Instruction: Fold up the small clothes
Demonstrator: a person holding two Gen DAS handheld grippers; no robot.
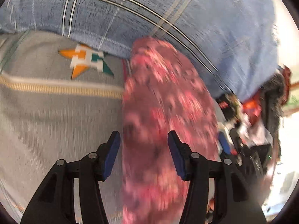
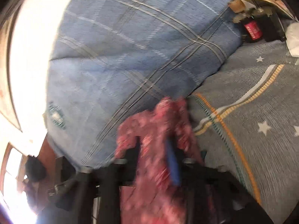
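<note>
Beside the blue pillow (image 1: 168, 15), on the grey sheet (image 1: 46, 121), our pink garment (image 1: 164, 97) hangs as a long bunched strip, not yet folded; we judge the folding barely begun. Our left gripper (image 1: 143, 155) stands half open, cloth between its jaws but unpinched. Our right gripper (image 2: 158, 168) has cloth draped over it; whether it pinches we cannot tell. Clutter (image 2: 252, 28) lies beyond the pillow.

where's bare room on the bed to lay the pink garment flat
The grey star-patterned sheet is bare right of the pink floral garment, between the orange stitched stripe and the blue plaid blanket. It is crowded at the bed's far corner, where a red box and clutter sit.
</note>
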